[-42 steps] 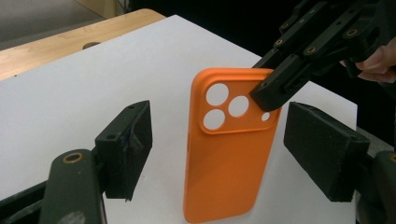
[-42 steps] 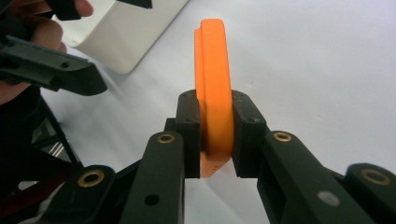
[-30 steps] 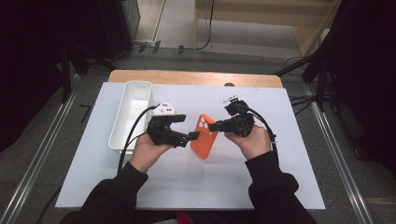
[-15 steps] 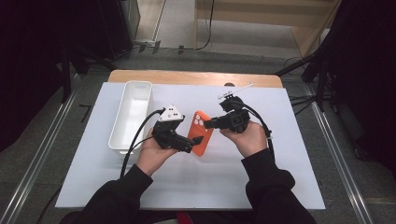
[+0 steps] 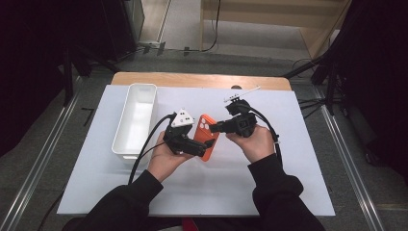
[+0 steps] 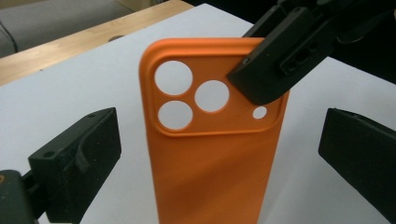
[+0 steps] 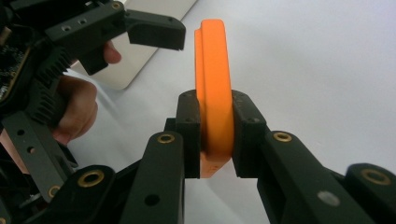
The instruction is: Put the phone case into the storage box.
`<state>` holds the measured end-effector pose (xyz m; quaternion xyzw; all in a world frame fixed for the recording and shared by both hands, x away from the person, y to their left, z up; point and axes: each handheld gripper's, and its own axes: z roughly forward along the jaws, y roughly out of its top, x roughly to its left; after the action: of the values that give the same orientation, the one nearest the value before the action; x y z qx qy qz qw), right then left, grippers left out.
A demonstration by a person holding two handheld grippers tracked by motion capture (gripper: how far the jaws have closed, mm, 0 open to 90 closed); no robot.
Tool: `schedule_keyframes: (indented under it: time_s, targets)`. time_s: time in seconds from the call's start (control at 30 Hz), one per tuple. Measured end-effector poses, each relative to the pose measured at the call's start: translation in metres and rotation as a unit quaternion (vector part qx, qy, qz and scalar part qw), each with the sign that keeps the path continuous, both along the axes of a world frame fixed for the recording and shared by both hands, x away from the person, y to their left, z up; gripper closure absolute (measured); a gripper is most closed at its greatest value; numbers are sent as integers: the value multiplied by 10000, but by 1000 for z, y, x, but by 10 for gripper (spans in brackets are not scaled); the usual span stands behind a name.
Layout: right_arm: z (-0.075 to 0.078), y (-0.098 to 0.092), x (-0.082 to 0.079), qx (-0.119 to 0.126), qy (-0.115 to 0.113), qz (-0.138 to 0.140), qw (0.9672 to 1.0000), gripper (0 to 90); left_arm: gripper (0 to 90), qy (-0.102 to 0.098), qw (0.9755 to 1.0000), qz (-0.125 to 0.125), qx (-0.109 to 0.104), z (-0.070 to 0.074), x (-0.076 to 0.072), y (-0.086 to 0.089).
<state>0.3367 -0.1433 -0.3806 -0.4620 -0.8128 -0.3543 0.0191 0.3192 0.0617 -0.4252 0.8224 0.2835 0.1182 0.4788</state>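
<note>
Phone case (image 5: 204,137), orange and bendy-looking, between the two hands over the white sheet (image 5: 269,192), just right of the white bin (image 5: 118,139); contact with the sheet impossible to judge. Was clamped at the camera-hole end by the right gripper (image 7: 214,135), pads pressed flat on front and back, seen edge-on in the right gripper view. Sat inside the left gripper (image 6: 219,149) as well, but ungripped: jaws just opened, spread wide, well off both long edges, with the phone case between them and nothing pressing on it.

Read as a handover or a re-grip, with all the weight left to the right-hand pinch. Called for a firm, steady squeeze there, given a hold on one end only and a soft thing likely to sag or twist from it. Called also for drawing the left gripper straight back along the length of the phone case, jaws kept wide, so as not to clip an edge and lever it out of the pads. Needed most care at the one left jaw tip close beside the top of the phone case in the right gripper view.

Then, supposing the bin as the goal, better carried low over the sheet and lowered in lengthwise than dropped from a height. Wooden table (image 5: 192,79) beyond, well clear of all this.
</note>
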Motion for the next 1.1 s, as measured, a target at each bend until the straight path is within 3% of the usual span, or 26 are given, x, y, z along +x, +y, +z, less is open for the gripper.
schedule_keyframes:
  time_s: [0.23, 0.6, 0.77, 0.97, 1.1]
  targets:
    - [1, 1, -2, 9, 36, -31, 10000, 744, 0, -110, 9999, 8, 65, -4, 1, -7]
    - [2, 0, -2, 69, 71, -69, 9999, 744, 0, -109, 9999, 95, -45, -9, 2, -16]
    - [3, 1, -3, 67, 36, -66, 9999, 744, 7, -250, 9995, 180, 49, -12, 1, -19]
    - [3, 2, -4, 43, 93, -89, 9999, 743, 61, -331, 9988, 307, -178, -14, -2, -17]
    - [3, 1, -4, 38, 80, -130, 9999, 743, 62, -280, 9990, 301, -184, -14, -1, -17]
